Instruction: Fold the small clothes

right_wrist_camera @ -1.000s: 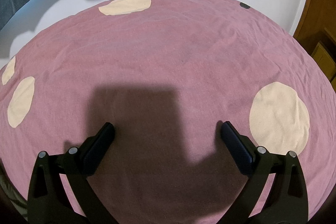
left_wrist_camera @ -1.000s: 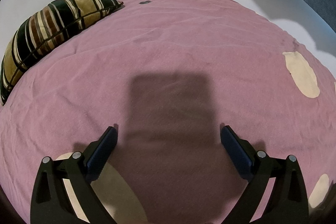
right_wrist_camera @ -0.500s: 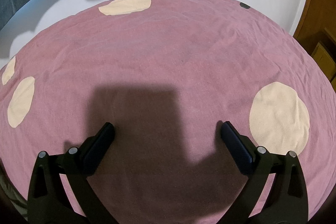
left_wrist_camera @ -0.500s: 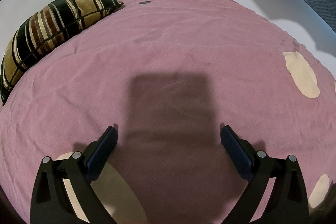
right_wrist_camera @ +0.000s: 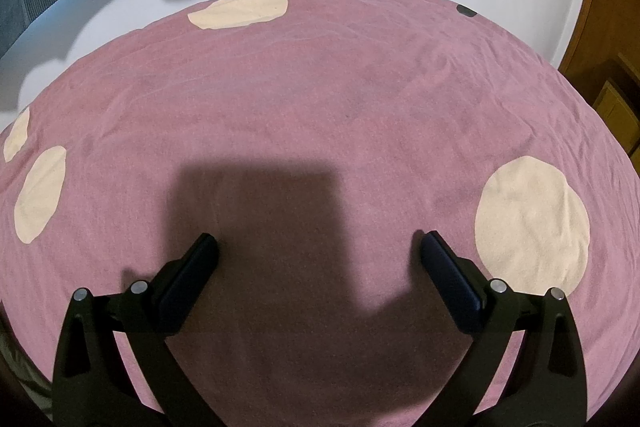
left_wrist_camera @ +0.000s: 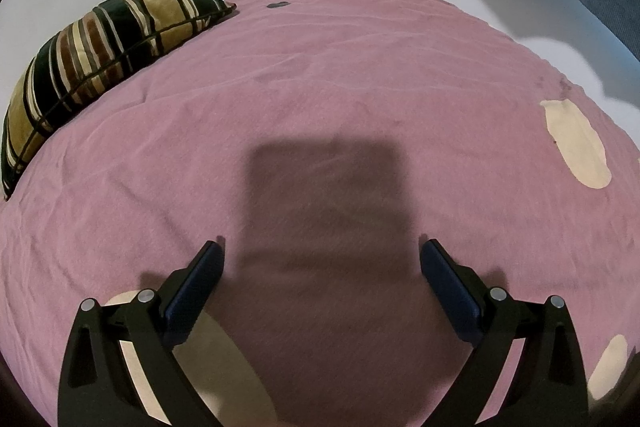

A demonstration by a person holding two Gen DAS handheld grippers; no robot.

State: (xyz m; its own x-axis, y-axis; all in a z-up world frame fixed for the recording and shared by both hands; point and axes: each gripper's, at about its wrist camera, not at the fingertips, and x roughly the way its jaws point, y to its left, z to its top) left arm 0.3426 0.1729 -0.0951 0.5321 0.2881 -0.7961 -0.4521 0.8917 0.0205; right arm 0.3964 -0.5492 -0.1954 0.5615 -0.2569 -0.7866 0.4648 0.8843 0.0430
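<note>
Nothing had moved since a second ago: I kept the left gripper (left_wrist_camera: 320, 259) and right gripper (right_wrist_camera: 318, 253) hovering, fingers spread and empty, over the pink bedspread (left_wrist_camera: 360, 75), so folding hadn't begun. No small garment showed in either view; only a striped pillow (left_wrist_camera: 92, 63) at upper left.

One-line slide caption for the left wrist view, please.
Open left gripper over a pink bedspread, striped pillow far left; no clothes visible.

A home bedroom: a bed (left_wrist_camera: 360, 75) under a pink spread with cream dots, a striped cushion (left_wrist_camera: 100, 55) at its far left, white walls, a wooden door (right_wrist_camera: 612, 27) at right.
</note>
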